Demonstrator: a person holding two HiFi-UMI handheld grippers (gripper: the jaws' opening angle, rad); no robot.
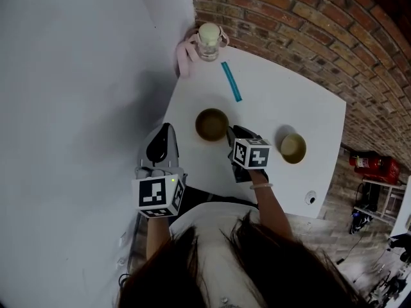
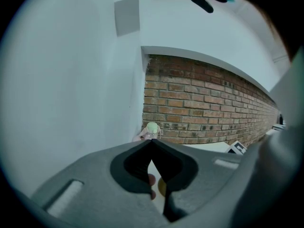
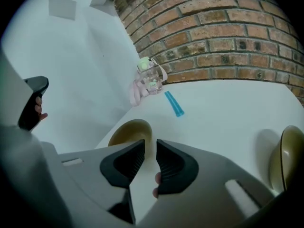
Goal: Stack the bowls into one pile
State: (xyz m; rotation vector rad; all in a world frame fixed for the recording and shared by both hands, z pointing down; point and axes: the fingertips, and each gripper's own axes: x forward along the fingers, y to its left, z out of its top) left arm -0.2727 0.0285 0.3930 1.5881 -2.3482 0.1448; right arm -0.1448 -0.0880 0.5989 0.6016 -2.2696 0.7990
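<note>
Beside the dark bowl [image 1: 212,124], right claw [image 3: 150,146] ajar and empty; left claw [image 2: 151,144] closed

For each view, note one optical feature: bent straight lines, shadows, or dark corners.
Head view: the brick wall bows into an arc, and the lighter bowl throws a soft shadow on its left. Left gripper view: black corners ring a round image; the left gripper looms dim. Right gripper view: same black corners; that bowl is cut by the right edge.
</note>
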